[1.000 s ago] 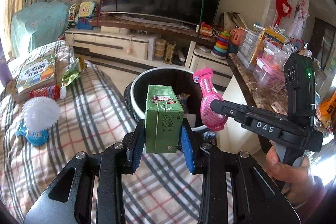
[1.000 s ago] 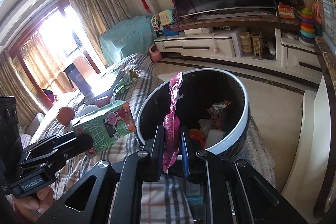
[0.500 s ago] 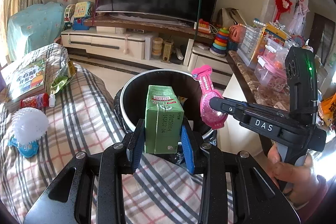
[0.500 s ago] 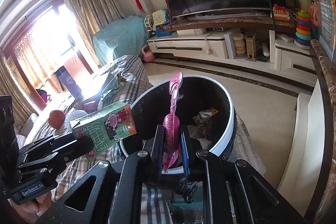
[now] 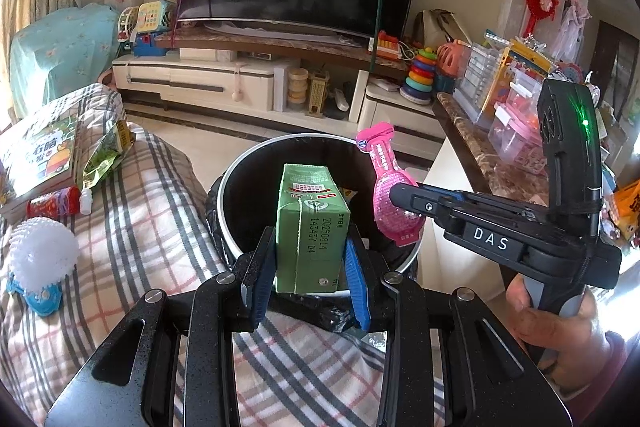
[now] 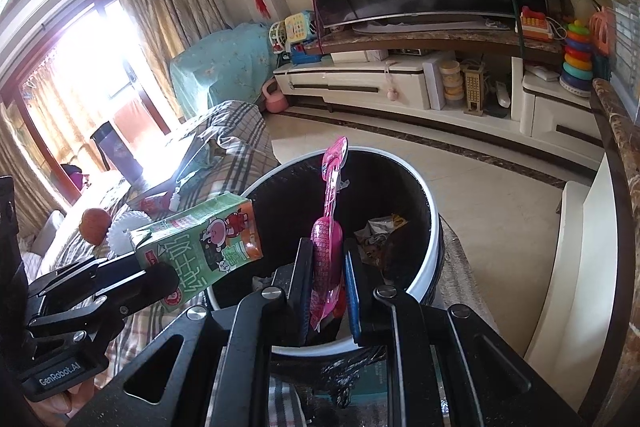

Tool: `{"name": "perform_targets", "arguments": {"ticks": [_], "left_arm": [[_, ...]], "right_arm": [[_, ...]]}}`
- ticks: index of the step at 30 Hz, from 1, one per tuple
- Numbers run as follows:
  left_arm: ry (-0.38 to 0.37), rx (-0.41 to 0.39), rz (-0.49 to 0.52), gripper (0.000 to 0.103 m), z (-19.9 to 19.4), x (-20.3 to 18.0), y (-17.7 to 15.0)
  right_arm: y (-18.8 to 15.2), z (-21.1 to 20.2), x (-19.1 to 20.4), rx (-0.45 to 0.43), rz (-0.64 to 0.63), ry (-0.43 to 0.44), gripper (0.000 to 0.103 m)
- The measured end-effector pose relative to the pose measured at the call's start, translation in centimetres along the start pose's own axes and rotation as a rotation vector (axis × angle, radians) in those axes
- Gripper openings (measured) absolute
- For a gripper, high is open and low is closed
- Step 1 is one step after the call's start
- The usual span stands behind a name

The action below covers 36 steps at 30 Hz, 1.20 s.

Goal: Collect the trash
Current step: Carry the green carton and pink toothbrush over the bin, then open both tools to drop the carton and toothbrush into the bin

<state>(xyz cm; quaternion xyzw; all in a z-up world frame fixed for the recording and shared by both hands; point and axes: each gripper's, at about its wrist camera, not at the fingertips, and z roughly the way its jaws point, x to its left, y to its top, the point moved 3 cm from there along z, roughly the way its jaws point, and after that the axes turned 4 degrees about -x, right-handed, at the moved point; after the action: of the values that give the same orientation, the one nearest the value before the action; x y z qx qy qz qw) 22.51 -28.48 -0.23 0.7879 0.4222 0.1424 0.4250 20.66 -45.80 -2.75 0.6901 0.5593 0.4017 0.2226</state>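
The left gripper (image 5: 306,277) is clamping an upright green carton (image 5: 312,227), jaws narrowed onto its sides, at frame centre over the near rim of the black bin (image 5: 236,183). The right gripper (image 6: 326,291) is pinching a thin pink wrapper (image 6: 326,247), jaws nearly closed, also above the bin, likely positioned for dropping both in.
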Motion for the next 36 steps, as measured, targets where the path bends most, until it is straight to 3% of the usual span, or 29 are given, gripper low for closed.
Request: {"name": "perform_targets", "arguments": {"ticks": [36], "left_arm": [[0.002,0.029,-0.014,0.031,1.9,0.3,-0.3]], "right_arm": [[-0.1,1.9,-0.8,0.04,-0.01,-0.013,0.015]]}}
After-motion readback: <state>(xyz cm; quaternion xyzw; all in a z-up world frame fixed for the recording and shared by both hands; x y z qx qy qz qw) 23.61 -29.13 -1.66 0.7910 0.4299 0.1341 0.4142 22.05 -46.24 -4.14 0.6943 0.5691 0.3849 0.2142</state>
